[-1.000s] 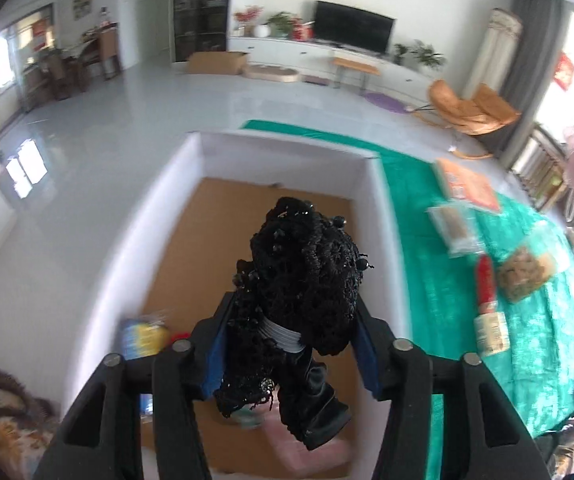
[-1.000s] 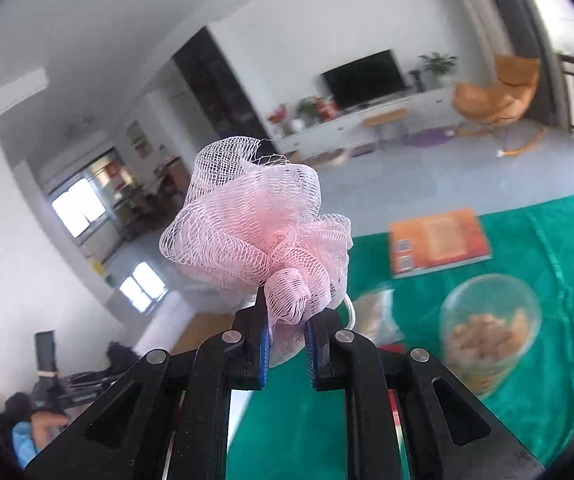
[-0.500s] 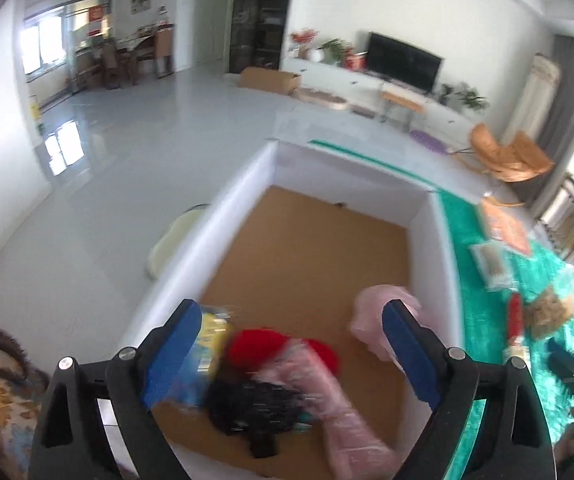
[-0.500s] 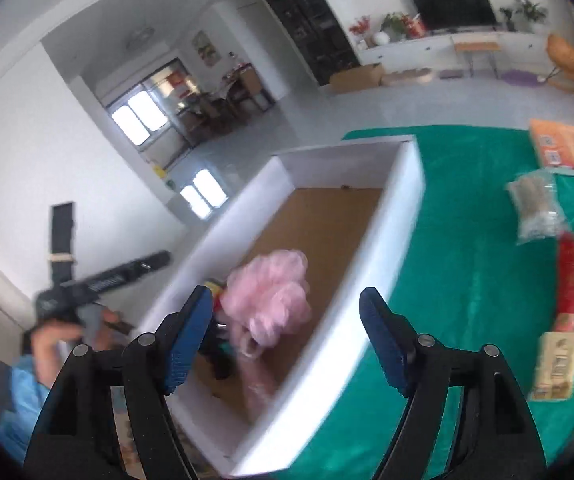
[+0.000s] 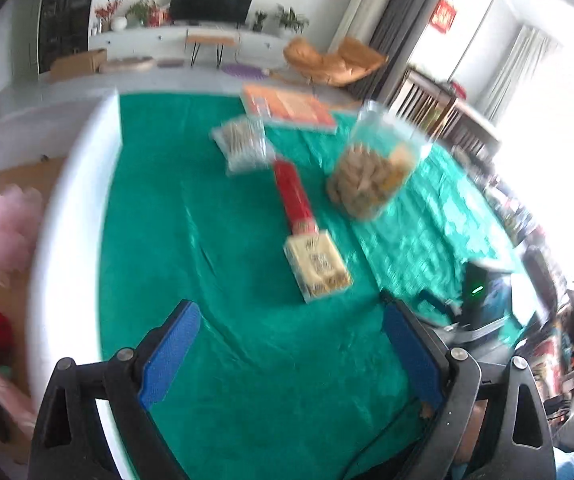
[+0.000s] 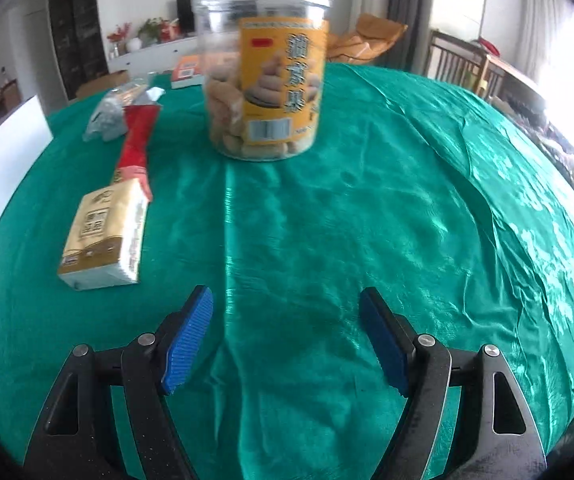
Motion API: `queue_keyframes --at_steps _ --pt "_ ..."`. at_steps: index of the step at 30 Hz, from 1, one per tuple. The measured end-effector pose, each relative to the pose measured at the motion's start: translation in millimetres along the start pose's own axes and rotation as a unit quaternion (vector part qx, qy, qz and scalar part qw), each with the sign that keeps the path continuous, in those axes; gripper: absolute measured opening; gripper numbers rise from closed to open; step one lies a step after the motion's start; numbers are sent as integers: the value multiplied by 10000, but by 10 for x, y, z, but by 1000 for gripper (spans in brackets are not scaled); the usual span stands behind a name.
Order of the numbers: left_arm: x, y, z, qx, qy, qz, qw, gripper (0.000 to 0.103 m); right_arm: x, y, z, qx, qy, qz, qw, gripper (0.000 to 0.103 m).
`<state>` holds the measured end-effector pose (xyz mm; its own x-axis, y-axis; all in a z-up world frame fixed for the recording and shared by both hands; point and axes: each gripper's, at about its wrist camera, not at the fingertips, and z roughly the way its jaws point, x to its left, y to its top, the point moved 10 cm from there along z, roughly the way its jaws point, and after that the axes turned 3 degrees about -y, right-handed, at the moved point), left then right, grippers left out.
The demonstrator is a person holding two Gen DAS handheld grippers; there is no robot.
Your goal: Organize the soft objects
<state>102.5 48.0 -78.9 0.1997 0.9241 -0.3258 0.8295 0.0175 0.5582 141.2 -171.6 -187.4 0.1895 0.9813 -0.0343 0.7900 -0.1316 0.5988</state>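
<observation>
Both grippers — left gripper (image 5: pixel 287 356), right gripper (image 6: pixel 287 336) — hang wide open and empty over the green cloth (image 6: pixel 327 220), the pink mesh puff (image 5: pixel 7 224) lying inside the white box (image 5: pixel 67 240).

both tongs emptied and spread wide, pink mesh pouf (image 5: pixel 7 228) now in white box (image 5: pixel 67 240)

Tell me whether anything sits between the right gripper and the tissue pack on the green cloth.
Nothing visible does. The right gripper is open and empty over bare green cloth, and the tissue pack lies ahead to its left with only cloth between. The snack jar stands farther back, off that line.
</observation>
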Motion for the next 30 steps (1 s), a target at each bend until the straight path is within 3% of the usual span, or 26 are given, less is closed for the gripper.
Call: queue_keyframes --at_steps 6,12,13,15,30 --pt "247 -104 764 199 977 54 9950 93 -30 -20 -130 19 30 -44 10000 82" --pt "658 -53 1149 147 1309 -180 9911 93 61 -7 -94 43 43 -94 9999 85" --pt "684 -12 1135 -69 1451 -12 9894 94 59 -7 -95 42 43 -93 9999 85" --pt "687 -28 1171 -130 1636 251 9861 99 64 -10 -97 41 41 -88 9999 85" --pt "720 -54 1192 -86 1554 239 9875 103 130 -31 -93 53 48 -132 9999 88"
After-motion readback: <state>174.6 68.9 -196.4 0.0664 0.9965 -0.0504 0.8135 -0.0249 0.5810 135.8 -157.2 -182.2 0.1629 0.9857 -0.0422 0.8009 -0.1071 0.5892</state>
